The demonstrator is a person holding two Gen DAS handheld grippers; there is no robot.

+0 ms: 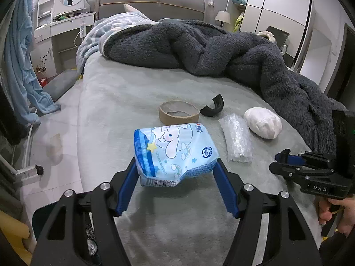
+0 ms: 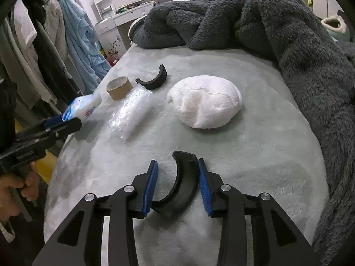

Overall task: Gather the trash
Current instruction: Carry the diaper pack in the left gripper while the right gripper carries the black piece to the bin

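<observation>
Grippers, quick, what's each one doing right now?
Left gripper: closed on the tissue pack.
Right gripper: open, black curved piece loose between its fingers.

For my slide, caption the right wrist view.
Right gripper straddles a black curved piece on the grey bed cover; white wad, bubble wrap and cardboard ring lie beyond.
</observation>
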